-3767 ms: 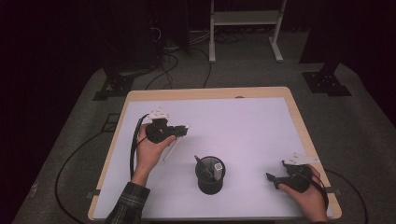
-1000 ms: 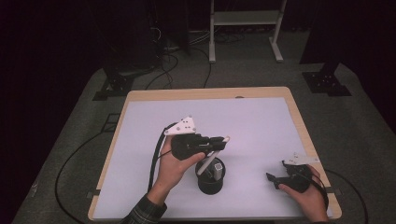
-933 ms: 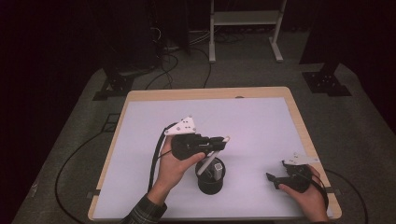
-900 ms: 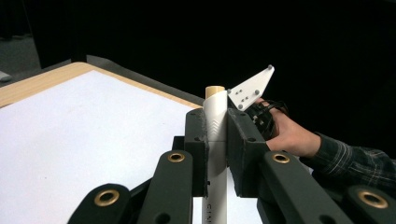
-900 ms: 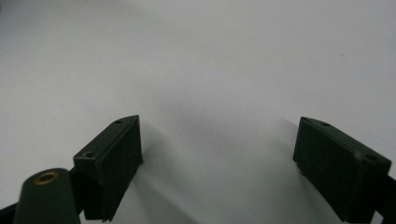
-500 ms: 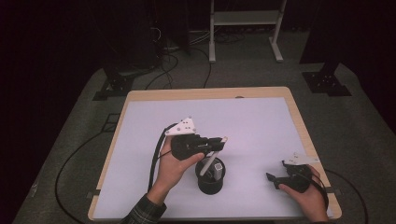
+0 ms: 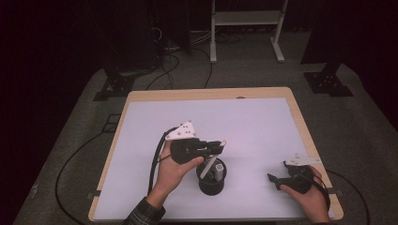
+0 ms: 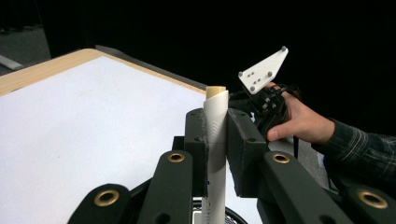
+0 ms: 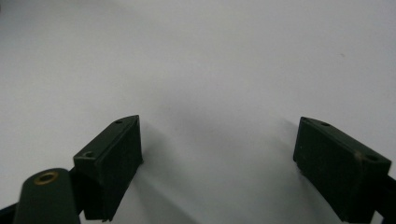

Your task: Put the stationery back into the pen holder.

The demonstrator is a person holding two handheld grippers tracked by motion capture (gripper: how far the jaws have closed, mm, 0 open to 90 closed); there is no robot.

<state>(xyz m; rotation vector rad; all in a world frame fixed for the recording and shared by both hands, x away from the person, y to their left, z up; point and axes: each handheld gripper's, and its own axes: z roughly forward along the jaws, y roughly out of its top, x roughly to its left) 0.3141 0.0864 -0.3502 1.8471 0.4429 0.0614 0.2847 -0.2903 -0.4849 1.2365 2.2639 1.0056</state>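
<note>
So the black cup [image 7: 212, 178] is sitting on the white table [image 7: 141, 140] near the person's edge, and everything is happening around it. A white stick-like tool [image 8: 216, 140] is leaning out of the cup, its lower end down inside and its tan-tipped upper end poking up and away from the rim. The left gripper [image 7: 217, 146] is hovering just above the cup, lying roughly level, and it's clamping that white tool between its two black pads [image 8: 195, 140], so the jaws are nearly closed with only the tool's width between them. In the left gripper view the tool is standing straight up between the pads, with the tan tip sticking out past them. The right gripper [image 7: 273, 179] is resting well off to the right of the cup, close to the table's near right corner, and its jaws are spread wide apart over bare tabletop, holding nothing.
</note>
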